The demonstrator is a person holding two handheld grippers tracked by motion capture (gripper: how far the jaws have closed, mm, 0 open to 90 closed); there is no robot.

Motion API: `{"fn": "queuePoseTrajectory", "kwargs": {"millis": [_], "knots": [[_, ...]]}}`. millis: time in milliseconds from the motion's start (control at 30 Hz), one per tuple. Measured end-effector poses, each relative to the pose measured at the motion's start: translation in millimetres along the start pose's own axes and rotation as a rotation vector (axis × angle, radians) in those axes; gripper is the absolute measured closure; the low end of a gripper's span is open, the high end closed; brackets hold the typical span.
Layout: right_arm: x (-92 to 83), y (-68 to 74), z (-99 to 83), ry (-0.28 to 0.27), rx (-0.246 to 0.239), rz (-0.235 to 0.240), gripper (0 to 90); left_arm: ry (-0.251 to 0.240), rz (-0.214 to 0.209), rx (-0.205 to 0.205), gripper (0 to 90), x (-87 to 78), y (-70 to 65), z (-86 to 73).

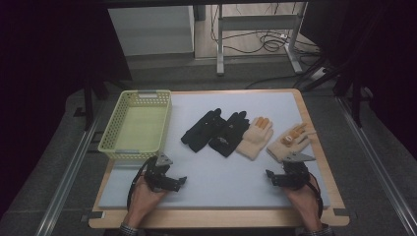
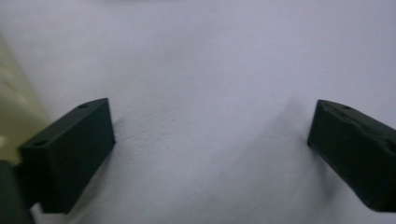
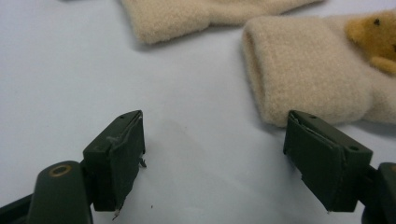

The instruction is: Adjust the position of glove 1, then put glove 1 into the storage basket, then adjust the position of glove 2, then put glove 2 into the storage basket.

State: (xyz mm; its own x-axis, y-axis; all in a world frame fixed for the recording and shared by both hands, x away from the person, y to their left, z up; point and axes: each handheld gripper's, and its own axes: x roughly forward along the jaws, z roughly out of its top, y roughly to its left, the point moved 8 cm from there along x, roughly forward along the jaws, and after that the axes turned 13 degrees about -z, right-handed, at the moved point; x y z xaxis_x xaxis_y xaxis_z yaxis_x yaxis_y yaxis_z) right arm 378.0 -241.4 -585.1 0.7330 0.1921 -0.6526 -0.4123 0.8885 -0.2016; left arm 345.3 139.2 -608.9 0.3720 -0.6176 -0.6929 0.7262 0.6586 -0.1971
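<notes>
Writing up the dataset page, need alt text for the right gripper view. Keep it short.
The right hand-held gripper has its two black jaws wide open with nothing between them, low over a pale mat. Just beyond its right jaw lies the cuff of a beige glove with a small bear figure on it; a second beige glove lies farther back.

From above we look down the table (image 1: 314, 123); our gripper cameras skim its pale mat (image 2: 210, 70), one facing the beige glove (image 3: 308, 79).
</notes>
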Motion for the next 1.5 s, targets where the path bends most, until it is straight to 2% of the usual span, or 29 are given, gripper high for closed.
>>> {"fn": "queuePoseTrajectory", "kwargs": {"millis": [167, 367, 1033, 1267, 1500], "knots": [[0.1, 0.2, -0.1, 0.0, 0.004, -0.007, 19.3, -0.003, 0.0, -0.001, 2.1, 0.2, 0.0, -0.1], [1.3, 1.6, -0.4, 0.01, 0.001, -0.004, 13.1, -0.003, 0.001, 0.0, 2.2, 0.2, 0.1, -0.3], [1.2, 1.9, 2.0, 0.011, 0.011, -0.004, 14.1, -0.006, -0.001, -0.002, 2.4, 0.2, 0.1, -0.3], [-1.1, 12.0, 20.1, -0.02, 0.019, 0.02, 14.1, -0.006, -0.001, -0.002, 2.4, 0.1, 0.1, -0.3], [8.4, 34.4, 47.5, -0.047, 0.012, 0.079, 16.2, -0.007, -0.001, -0.002, 2.5, 0.1, 0.0, -0.3]]}}
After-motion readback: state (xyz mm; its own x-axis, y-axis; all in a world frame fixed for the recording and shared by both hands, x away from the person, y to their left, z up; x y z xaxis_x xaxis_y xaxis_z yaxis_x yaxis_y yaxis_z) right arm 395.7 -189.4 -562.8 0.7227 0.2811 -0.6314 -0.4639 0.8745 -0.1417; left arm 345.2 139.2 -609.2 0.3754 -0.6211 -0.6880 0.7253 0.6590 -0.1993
